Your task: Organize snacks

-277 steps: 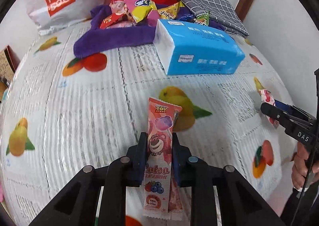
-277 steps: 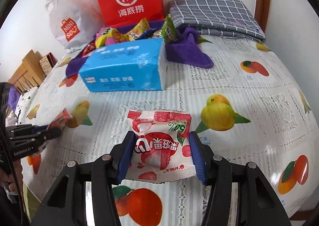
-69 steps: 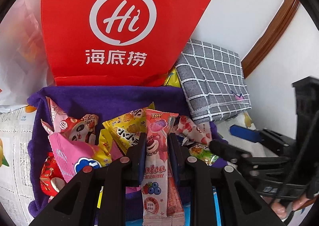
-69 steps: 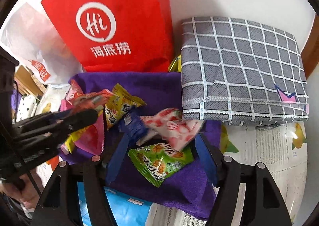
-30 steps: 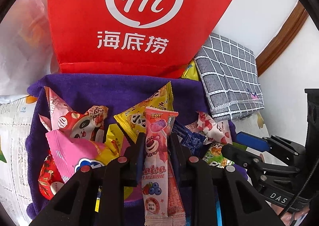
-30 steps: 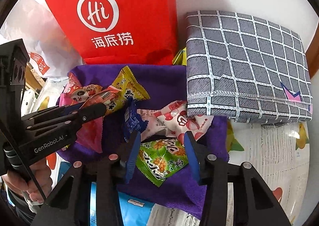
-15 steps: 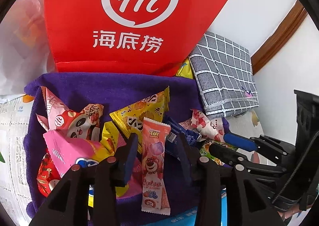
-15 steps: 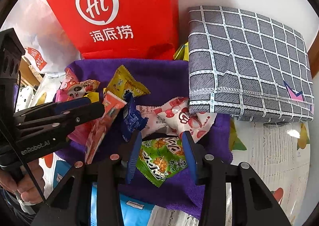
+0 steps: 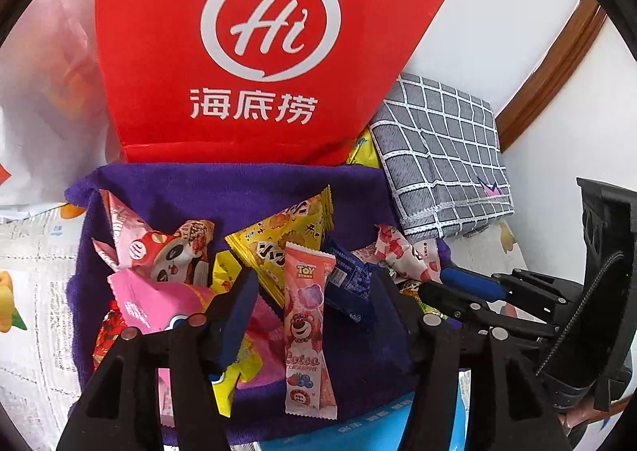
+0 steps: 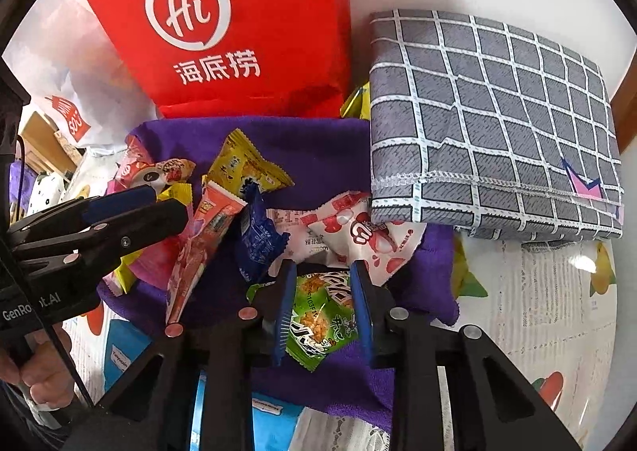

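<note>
The pink stick snack (image 9: 306, 325) is laid lengthwise on the purple towel (image 9: 247, 188), in the gap between the fingers of the left gripper (image 9: 318, 287) but touched by neither. The jaws of that gripper have just been opening and are now spread wide, a clear margin being left on both sides of the packet. From the right wrist view the same packet (image 10: 199, 248) is seen slanting across the towel just beside the left gripper's tips (image 10: 151, 212).

The green snack packet (image 10: 318, 319) is found between the blue pads of the right gripper (image 10: 322, 279). Those jaws have just been closing and are drawn narrow, the pads being pressed against the packet's two sides. It lies at the near edge of the towel, just below a white and red packet (image 10: 358, 232).

Around these are piled a yellow packet (image 9: 290, 236), a dark blue packet (image 9: 350, 283), a panda packet (image 9: 167, 251) and a bright pink packet (image 9: 159, 299), all on the towel. A red paper bag (image 9: 254, 52) is stood behind the towel, and a folded grey checked cloth (image 10: 489, 124) is set at its right. A blue tissue pack (image 9: 358, 427) is seen at the towel's near edge, on a fruit-printed tablecloth (image 10: 549, 291).
</note>
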A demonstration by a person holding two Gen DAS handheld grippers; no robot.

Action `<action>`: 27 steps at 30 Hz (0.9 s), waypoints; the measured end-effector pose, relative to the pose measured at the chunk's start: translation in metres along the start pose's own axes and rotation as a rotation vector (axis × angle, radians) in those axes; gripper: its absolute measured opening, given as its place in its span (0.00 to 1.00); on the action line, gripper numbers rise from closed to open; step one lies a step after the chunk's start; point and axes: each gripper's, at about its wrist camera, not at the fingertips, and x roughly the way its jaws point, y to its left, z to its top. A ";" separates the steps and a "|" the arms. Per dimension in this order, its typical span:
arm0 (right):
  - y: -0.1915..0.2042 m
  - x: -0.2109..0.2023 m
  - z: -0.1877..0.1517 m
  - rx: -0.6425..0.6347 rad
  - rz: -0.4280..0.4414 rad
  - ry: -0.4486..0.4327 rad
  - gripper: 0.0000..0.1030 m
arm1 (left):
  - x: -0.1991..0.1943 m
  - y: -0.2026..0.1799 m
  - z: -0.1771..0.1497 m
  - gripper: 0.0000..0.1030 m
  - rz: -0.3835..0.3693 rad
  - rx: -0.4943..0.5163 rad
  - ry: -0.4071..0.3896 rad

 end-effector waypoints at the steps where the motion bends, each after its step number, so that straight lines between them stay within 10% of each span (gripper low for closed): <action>1: 0.000 -0.002 0.000 -0.001 -0.001 -0.003 0.27 | -0.001 0.000 0.000 0.55 -0.001 -0.001 0.001; 27: 0.023 -0.033 -0.025 -0.008 -0.054 -0.066 0.28 | -0.043 -0.001 -0.030 0.67 0.091 -0.003 0.004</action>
